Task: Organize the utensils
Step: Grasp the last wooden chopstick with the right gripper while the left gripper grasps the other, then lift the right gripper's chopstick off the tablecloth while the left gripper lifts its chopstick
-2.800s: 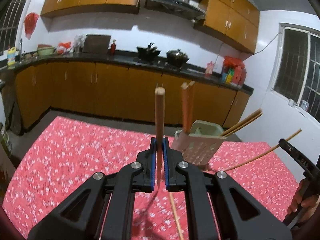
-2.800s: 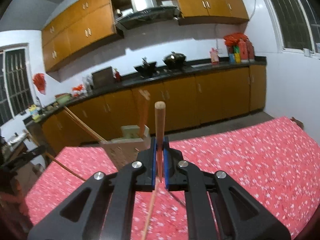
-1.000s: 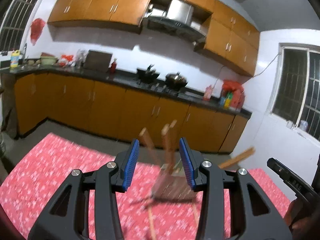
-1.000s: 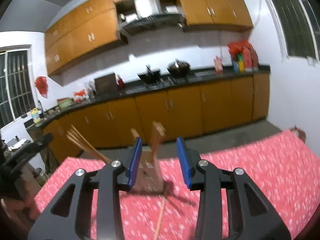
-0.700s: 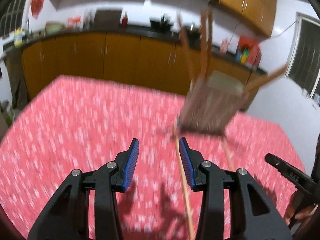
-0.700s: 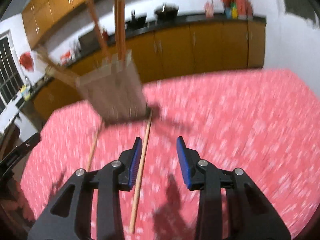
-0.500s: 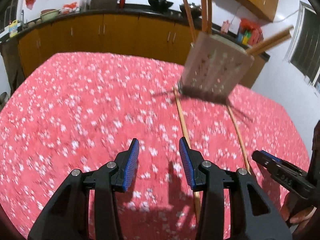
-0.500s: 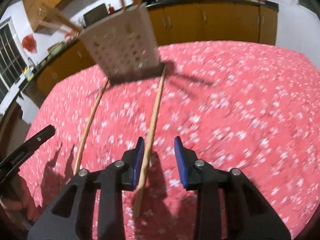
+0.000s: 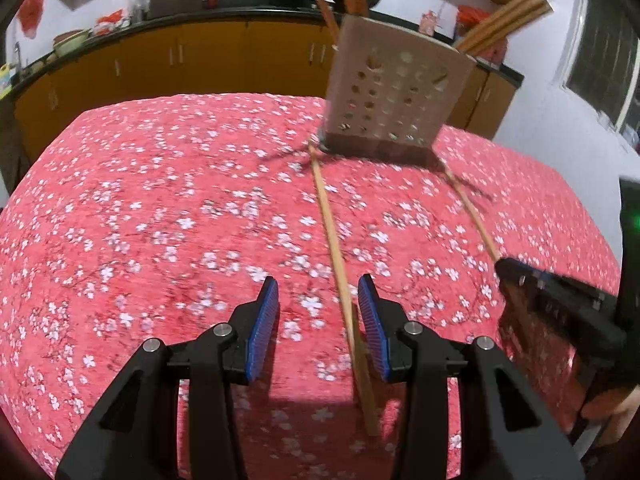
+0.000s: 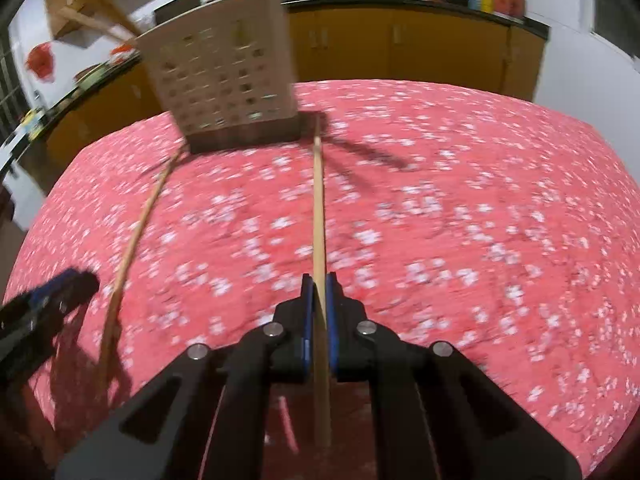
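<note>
Right gripper (image 10: 316, 300) clamping chopstick (image 10: 318, 208), left gripper (image 9: 318, 320) parted

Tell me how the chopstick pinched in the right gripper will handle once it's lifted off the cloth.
The chopstick looks like straight, thin wood, so it is probably stiff and light. The right gripper pinches it near one end, so the long free end may droop or pivot. Its slim shaft might slip between the pads.
</note>
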A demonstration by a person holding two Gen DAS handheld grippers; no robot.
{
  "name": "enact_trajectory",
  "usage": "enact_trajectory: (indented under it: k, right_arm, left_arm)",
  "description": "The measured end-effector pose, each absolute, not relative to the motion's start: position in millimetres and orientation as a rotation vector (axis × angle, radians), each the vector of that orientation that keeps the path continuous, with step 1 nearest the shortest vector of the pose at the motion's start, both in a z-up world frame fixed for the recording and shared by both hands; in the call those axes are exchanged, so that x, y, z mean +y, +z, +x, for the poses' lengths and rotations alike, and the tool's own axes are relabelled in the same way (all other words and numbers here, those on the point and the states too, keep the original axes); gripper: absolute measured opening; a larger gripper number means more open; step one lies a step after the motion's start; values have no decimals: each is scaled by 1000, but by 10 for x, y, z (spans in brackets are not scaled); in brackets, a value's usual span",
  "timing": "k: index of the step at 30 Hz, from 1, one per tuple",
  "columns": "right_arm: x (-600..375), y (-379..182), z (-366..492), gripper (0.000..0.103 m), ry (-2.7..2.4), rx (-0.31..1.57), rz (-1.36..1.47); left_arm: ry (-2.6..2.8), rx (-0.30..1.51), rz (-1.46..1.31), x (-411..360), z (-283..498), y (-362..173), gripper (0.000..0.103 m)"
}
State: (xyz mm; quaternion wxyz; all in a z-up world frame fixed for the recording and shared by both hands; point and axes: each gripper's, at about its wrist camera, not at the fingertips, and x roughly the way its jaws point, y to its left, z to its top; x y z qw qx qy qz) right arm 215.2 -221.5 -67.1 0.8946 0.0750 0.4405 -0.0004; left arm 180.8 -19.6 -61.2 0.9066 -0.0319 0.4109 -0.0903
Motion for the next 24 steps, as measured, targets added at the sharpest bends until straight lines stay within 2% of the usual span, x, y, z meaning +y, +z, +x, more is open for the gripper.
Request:
enact_trajectory:
  k: [4,6,8,9,24]
  right_arm:
    - [-2375,-687,2169,8,-28,910,185]
    - [-2407,-691,2177,8,-29,910,188]
    - [-2419,-701,2181,8,-26,911,188]
    - [-2416,-704,2186,8,-22,911,186]
    - [-2338,-743,2312,8,-23,887,98]
  left_arm:
    - [-191,879,-15,-320,1831,-695,37]
    - [-186,897,8,-370,1852,-744,29]
    - [-167,885,57,-426,1850,-757,13]
    - [-161,883,66,-430,1865,-760,10]
    - [4,884,-24,306,2332,-715,8]
